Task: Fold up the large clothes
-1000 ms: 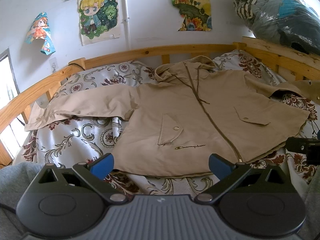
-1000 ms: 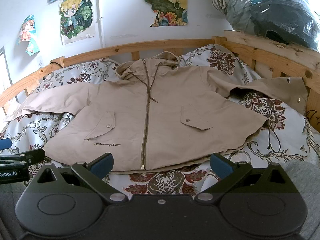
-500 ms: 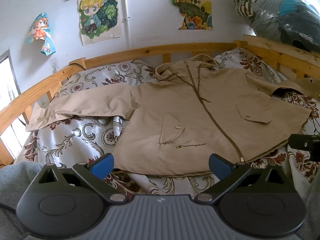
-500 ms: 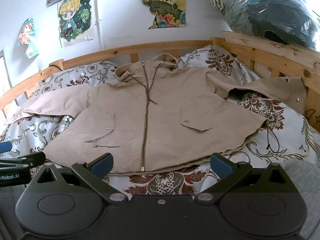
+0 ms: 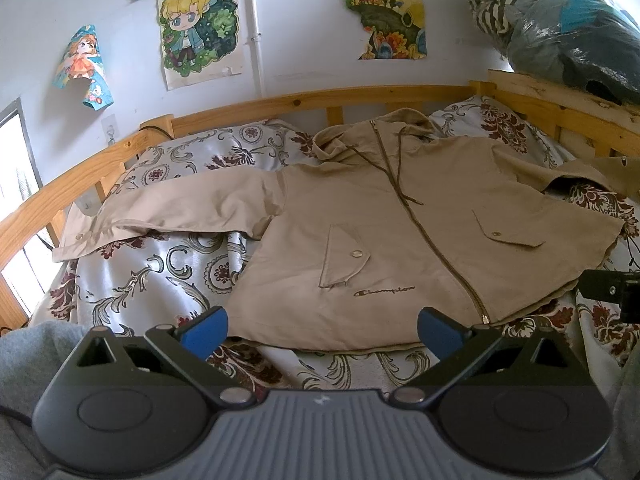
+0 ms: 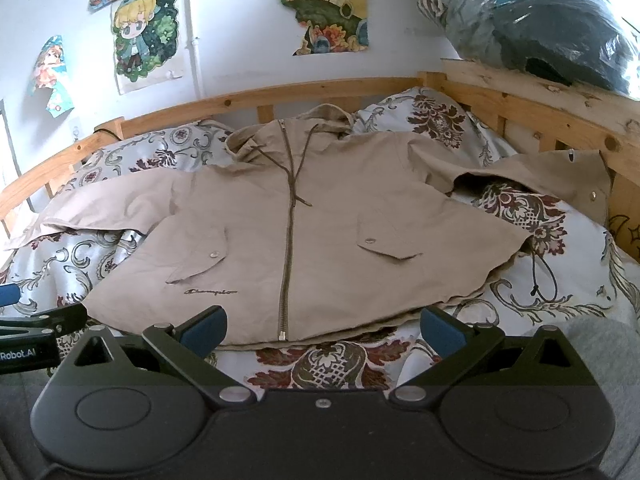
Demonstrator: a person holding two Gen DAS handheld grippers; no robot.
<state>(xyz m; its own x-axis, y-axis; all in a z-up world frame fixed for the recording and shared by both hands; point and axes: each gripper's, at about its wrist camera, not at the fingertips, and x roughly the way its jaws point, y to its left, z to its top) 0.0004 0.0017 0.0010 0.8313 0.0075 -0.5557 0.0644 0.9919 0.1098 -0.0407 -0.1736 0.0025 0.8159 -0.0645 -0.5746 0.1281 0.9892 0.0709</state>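
Observation:
A tan zip-up hooded jacket (image 5: 400, 232) (image 6: 312, 232) lies spread front-up on the patterned bedspread, hood toward the headboard. One sleeve (image 5: 180, 204) stretches out to the left; the other sleeve (image 6: 560, 176) bends over the bedspread at the right rail. My left gripper (image 5: 322, 326) hovers just short of the jacket's hem, open, with nothing between its blue pads. My right gripper (image 6: 322, 326) also stands open and empty near the hem by the zipper's lower end (image 6: 282, 334).
A wooden bed frame (image 5: 304, 100) rails in the bed at the back and on both sides. A plastic bag of clothes (image 6: 540, 20) rests on the right rail. Posters hang on the wall. Grey fabric (image 5: 32, 344) lies at the near edge.
Both views have shifted slightly; the jacket sits a little higher and the grippers have edged toward its hem. The jacket itself has not moved.

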